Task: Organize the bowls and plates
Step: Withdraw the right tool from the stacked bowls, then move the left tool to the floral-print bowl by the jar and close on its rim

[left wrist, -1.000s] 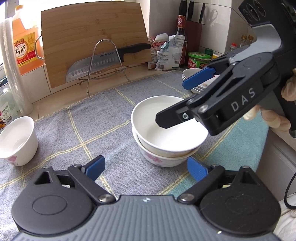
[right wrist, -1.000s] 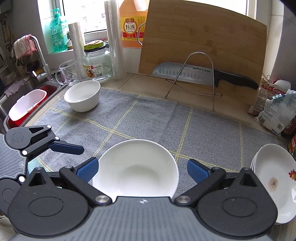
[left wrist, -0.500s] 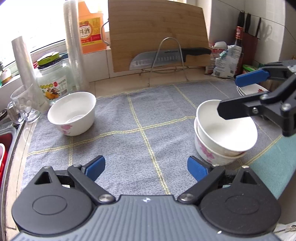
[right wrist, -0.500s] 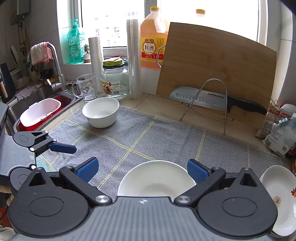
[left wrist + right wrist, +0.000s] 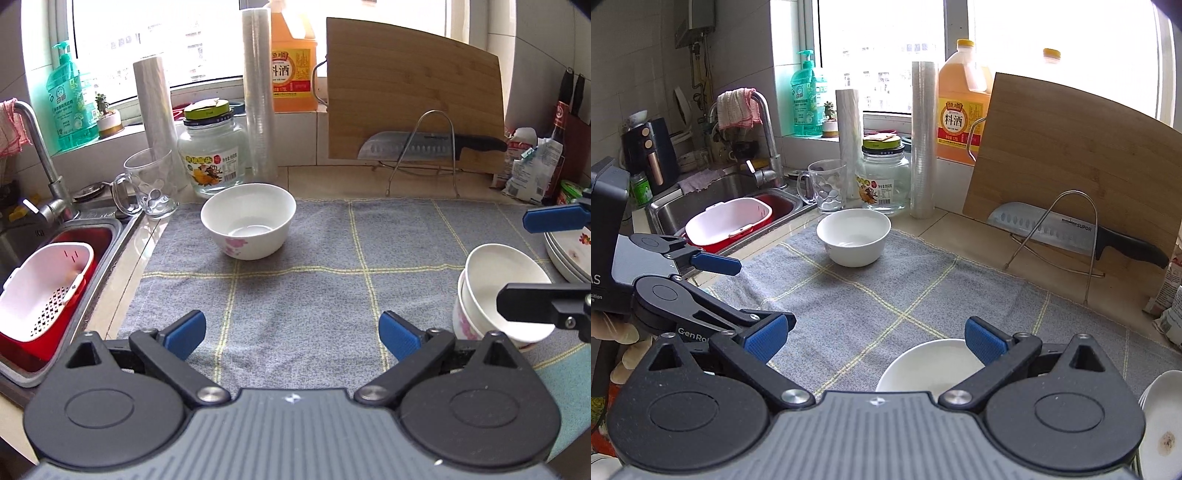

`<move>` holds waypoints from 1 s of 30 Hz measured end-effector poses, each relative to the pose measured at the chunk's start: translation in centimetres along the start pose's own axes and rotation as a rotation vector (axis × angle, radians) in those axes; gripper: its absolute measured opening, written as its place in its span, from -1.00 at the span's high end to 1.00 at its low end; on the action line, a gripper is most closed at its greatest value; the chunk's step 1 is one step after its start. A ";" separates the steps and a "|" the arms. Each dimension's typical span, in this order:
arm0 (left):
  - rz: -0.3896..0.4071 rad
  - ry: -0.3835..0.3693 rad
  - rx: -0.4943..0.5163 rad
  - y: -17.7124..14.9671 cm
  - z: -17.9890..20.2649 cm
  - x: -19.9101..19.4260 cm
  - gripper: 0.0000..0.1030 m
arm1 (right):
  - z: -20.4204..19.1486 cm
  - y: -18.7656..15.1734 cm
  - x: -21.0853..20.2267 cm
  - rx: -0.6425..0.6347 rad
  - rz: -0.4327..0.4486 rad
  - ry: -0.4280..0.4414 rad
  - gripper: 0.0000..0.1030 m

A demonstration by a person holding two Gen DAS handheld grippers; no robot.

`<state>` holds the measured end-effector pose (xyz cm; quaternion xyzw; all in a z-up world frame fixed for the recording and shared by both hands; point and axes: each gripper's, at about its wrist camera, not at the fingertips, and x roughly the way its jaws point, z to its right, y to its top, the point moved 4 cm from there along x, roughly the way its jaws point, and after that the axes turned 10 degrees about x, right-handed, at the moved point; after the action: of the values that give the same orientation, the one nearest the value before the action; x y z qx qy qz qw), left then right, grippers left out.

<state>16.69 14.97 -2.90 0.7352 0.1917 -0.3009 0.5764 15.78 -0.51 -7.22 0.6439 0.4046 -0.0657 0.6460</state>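
A lone white bowl with a pink flower (image 5: pixel 249 219) stands at the far left of the grey cloth (image 5: pixel 314 280); it also shows in the right wrist view (image 5: pixel 854 236). Two stacked white bowls (image 5: pixel 498 295) sit at the cloth's right, below my right gripper; their rim shows in the right wrist view (image 5: pixel 923 365). A stack of white plates (image 5: pixel 569 254) lies at the far right, also in the right wrist view (image 5: pixel 1161 424). My left gripper (image 5: pixel 291 334) is open and empty, facing the lone bowl. My right gripper (image 5: pixel 873 338) is open and empty.
A sink (image 5: pixel 55 240) with a red and white basket (image 5: pixel 44 288) is left of the cloth. A glass mug (image 5: pixel 147 184), jar (image 5: pixel 212 155), plastic rolls and bottles stand behind. A cutting board (image 5: pixel 413 96) and knife on a wire rack (image 5: pixel 424 147) lean at the back.
The left gripper has swung left from the stacked bowls toward the lone bowl. The right gripper has lifted and drawn back from the stack, both staying open.
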 end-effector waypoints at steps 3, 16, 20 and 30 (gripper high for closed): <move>0.006 0.009 0.014 0.4 -1.6 0.7 -0.94 | -1.2 0.3 0.5 -0.008 0.003 0.013 -1.00; 0.065 -0.095 0.152 3.0 -10.1 6.2 -0.94 | -6.1 1.9 8.5 0.054 -0.063 -0.094 -1.00; 0.080 -0.117 0.183 4.0 -11.4 7.9 -0.94 | -7.8 1.3 11.9 0.039 -0.111 -0.120 -1.00; 0.098 -0.193 0.233 5.5 -11.9 10.4 -0.94 | -8.0 0.1 19.0 0.101 -0.212 -0.174 -1.00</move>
<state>30.52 24.34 -3.91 0.7732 0.0634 -0.3618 0.5170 24.91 14.90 -17.46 0.6212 0.4092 -0.2096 0.6347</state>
